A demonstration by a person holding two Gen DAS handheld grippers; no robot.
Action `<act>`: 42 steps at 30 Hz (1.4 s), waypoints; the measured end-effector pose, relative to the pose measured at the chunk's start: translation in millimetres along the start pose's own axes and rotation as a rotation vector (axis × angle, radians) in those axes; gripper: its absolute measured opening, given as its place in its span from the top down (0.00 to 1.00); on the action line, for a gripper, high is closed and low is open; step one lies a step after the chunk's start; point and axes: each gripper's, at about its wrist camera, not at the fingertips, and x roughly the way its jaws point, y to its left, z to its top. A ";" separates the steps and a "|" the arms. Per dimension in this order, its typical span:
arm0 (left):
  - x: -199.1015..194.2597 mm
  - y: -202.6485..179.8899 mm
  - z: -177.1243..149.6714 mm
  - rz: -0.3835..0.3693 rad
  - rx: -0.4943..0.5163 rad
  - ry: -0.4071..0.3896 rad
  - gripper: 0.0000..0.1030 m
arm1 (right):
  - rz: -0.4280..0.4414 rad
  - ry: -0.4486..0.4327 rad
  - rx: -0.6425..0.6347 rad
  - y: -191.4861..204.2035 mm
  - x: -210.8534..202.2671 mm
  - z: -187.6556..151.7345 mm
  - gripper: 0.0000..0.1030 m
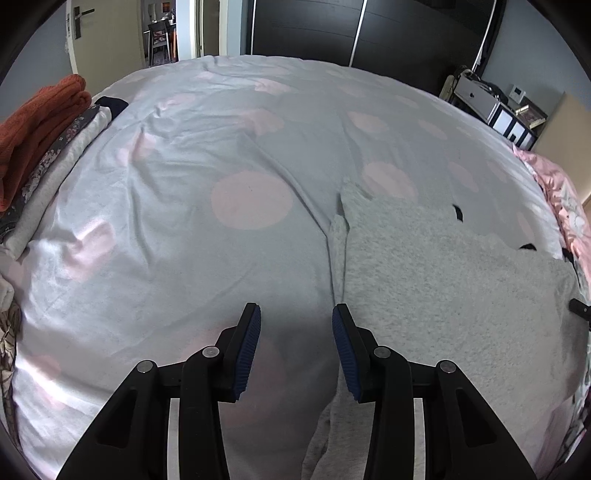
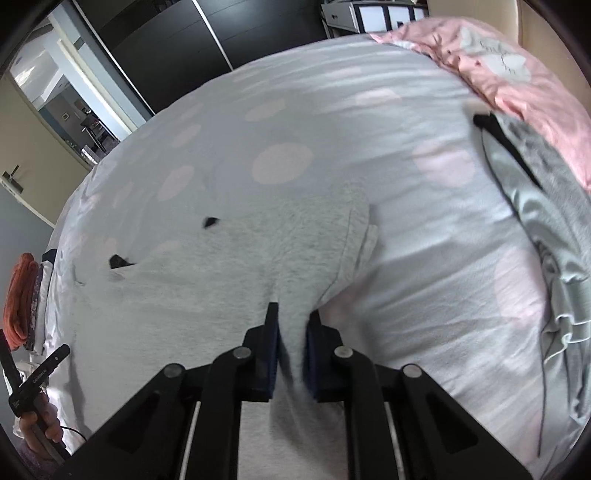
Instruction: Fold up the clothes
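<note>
Grey fleecy garment [image 2: 229,266] lay on dotted pale bedcover [image 1: 155,206]; right gripper [image 2: 291,314] pinched its fold, prob. tight. Left gripper [image 1: 296,314], jaws apart, empty, garment edge at 3 o'clock.

We are in a home bedroom: a bed [image 1: 258,155] with a dotted cover, beyond it a dark wardrobe [image 1: 369,29] and an open door [image 1: 107,33].

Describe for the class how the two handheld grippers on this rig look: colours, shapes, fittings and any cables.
Both match. The left gripper and right gripper have matte black angular linkage arms with cut-out slots, round silver pivot pins, and dark blue ribbed pads on two flat fingers. Pale metal rails run beneath. From the right wrist view, the left gripper's black handle bears small white lettering, too small to read, and a thin dark cable trails from it.
</note>
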 end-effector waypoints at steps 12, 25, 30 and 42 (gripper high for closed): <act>-25.2 33.7 5.5 -0.087 -0.074 -0.045 0.59 | 0.023 -0.007 -0.153 161.0 -47.6 20.5 0.89; -21.0 78.8 4.3 -0.122 -0.209 -0.002 0.59 | -0.041 0.056 -0.346 319.9 23.3 -25.4 0.89; -12.2 85.9 2.4 -0.134 -0.246 0.031 0.59 | -0.074 0.117 -0.440 350.5 63.5 -56.2 0.89; -6.7 74.5 2.6 -0.138 -0.202 0.038 0.59 | 0.010 0.209 -0.463 360.2 87.3 -72.2 0.79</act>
